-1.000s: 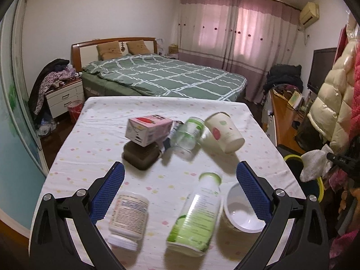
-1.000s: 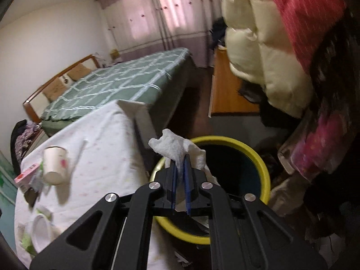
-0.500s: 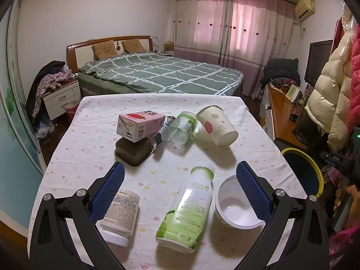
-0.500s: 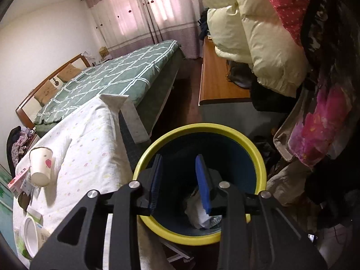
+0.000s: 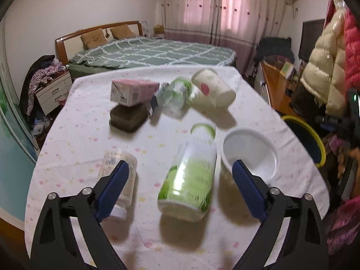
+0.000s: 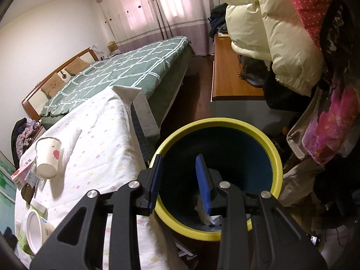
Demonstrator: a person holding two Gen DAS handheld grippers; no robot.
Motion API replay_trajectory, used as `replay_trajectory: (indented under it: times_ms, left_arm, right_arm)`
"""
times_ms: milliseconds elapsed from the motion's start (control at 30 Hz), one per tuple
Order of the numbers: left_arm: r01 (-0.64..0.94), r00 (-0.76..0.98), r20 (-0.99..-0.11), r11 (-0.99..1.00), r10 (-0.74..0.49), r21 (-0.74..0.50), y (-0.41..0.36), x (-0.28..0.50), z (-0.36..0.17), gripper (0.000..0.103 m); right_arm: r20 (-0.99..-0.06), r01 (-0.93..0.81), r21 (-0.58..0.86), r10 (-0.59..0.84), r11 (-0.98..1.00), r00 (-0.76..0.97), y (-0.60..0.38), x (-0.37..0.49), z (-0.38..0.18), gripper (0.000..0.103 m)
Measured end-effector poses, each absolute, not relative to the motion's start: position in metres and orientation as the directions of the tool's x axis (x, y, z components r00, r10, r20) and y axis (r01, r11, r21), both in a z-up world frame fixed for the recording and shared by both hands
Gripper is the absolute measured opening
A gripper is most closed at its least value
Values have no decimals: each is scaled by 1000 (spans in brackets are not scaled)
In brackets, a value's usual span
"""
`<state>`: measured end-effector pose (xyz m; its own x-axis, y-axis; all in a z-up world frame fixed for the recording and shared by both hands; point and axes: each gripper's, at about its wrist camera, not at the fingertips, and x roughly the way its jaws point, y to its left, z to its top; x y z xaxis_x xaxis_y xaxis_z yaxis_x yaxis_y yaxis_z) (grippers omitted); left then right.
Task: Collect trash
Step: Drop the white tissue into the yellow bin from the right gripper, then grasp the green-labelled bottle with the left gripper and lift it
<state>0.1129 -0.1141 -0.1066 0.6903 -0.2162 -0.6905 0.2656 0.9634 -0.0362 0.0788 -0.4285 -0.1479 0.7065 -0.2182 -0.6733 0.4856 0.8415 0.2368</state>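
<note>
My left gripper [image 5: 180, 189] is open and empty just above a green and white bottle [image 5: 191, 173] lying on the table [image 5: 78, 135]. A white pill bottle [image 5: 119, 180] lies by its left finger, a white bowl [image 5: 249, 153] by its right. Further back are a pink carton [image 5: 132, 91] on a brown box [image 5: 129, 117], a clear bottle [image 5: 175, 94] and a paper cup [image 5: 213, 87]. My right gripper [image 6: 180, 180] is open and empty over the yellow-rimmed bin [image 6: 225, 123]. Crumpled white tissue [image 6: 205, 216] lies in the bin.
The bin stands off the table's right edge [image 5: 310, 135]. A wooden desk [image 6: 227, 83], hanging coats [image 6: 270, 22] and clothes crowd the right side. A bed [image 5: 153, 51] stands beyond the table, a nightstand [image 5: 54, 90] at the left.
My right gripper has opened and dropped the white tissue into the bin. My left gripper has come lower and closer to the green and white bottle.
</note>
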Motion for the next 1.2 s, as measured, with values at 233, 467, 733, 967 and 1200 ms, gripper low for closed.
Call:
replay_trajectory:
  times_ms: [233,467,733,967,1200]
  left_arm:
    - [293,636,-734,955,-238,-55,-111,115,-132,76]
    - [326,597,-754,942,-273,-83,-115,122,-144,64]
    - [351,620,-730,934,-287,-69,-114,117,-134,55]
    - [351,683,-674,936,-281,-35,-110,115,-100,54]
    - [326,739,-619,945,-264,-14,-111,131,-72,53]
  right_arm:
    - [-668,477,245,-209,844,714,-426,76,-146,30]
    - [-670,462,246,-195,852,716,-422,77,-146,30]
    - [-671,460,247,-192,853,716,-422,77,-146,30]
    - [-671,452,250,-184,856,718,-418,77,-147,30]
    - [-670,456,253,-185,853,719,-421,76,-147,30]
